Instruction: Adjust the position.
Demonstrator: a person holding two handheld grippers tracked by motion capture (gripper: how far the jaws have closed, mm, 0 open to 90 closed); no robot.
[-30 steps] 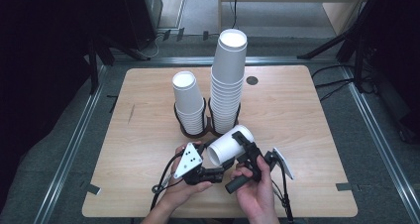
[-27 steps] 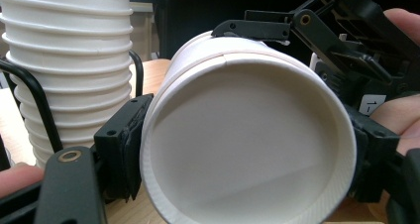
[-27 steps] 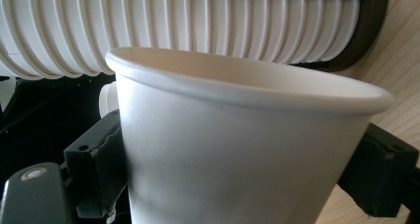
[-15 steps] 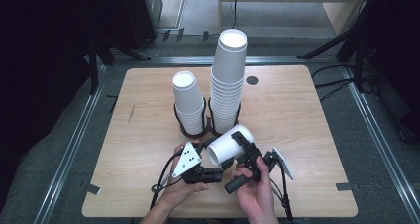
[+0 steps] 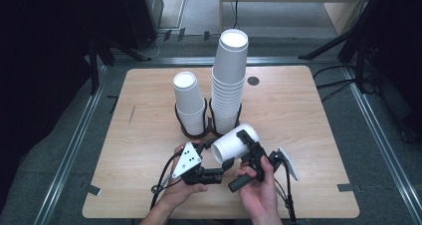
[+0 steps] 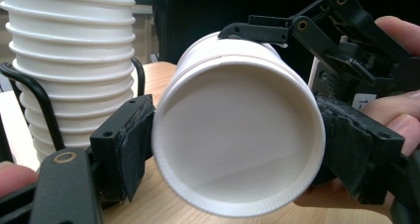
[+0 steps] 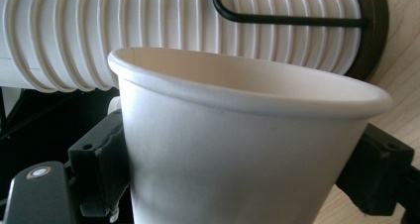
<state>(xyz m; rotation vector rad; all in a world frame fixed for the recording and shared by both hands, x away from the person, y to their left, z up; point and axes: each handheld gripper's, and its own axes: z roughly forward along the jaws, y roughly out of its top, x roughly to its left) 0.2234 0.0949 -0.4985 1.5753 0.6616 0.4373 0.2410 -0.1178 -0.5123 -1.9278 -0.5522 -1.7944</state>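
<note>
A white paper cup (image 5: 234,143) lies on its side above the table's front, held between both grippers. Its mouth faces my left gripper (image 5: 219,155), whose jaws have just been opening a little. In the left gripper view the pads (image 6: 126,147) still lie against the rim of the cup (image 6: 237,135) on both sides. My right gripper (image 5: 249,148) has just been closing and clamps the cup's wall. The right gripper view has the cup (image 7: 237,149) wedged between both jaws. A faint second rim line hints at nested cups; I cannot tell.
Just behind the held cup, a black wire holder (image 5: 199,133) carries a short cup stack (image 5: 189,103) and a tall stack (image 5: 228,85). The wooden table (image 5: 308,115) has a dark round plug (image 5: 253,80) at the back. Metal rails run along both sides.
</note>
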